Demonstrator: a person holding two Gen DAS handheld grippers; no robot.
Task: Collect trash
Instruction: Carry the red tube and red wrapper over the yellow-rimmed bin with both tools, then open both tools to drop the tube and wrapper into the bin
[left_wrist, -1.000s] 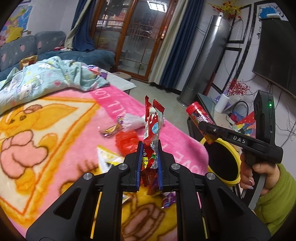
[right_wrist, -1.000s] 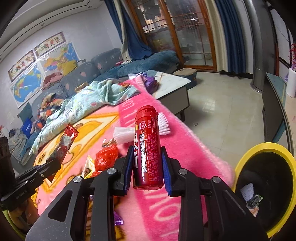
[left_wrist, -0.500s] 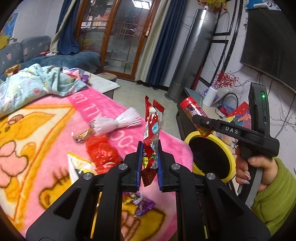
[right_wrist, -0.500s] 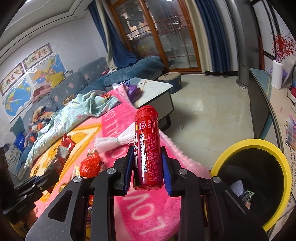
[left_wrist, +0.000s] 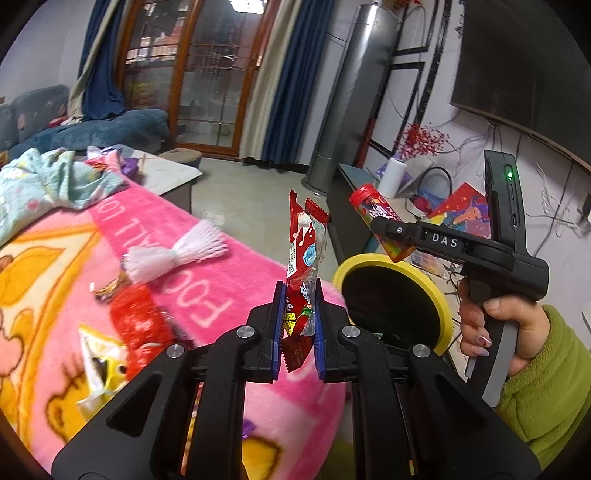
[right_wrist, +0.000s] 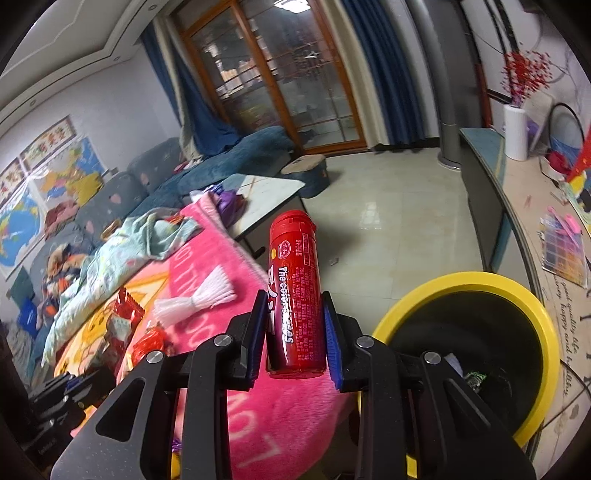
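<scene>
We saw both views lit evenly by indoor ceiling light, whose reflection (right_wrist: 291, 4) glared in the glass doors (right_wrist: 280, 85) at the top of the right wrist view. Colours were saturated and shadows soft. The fisheye lenses bent walls and door frames and left black corners. A white sheen ran down the red tube (right_wrist: 295, 295), and the far sofa (right_wrist: 110, 199) looked slightly soft.

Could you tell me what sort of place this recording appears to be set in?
Most likely a home living room: a blue sofa, glass-paned wooden doors, a wall-mounted TV and a pink blanket strewn with wrappers.
</scene>
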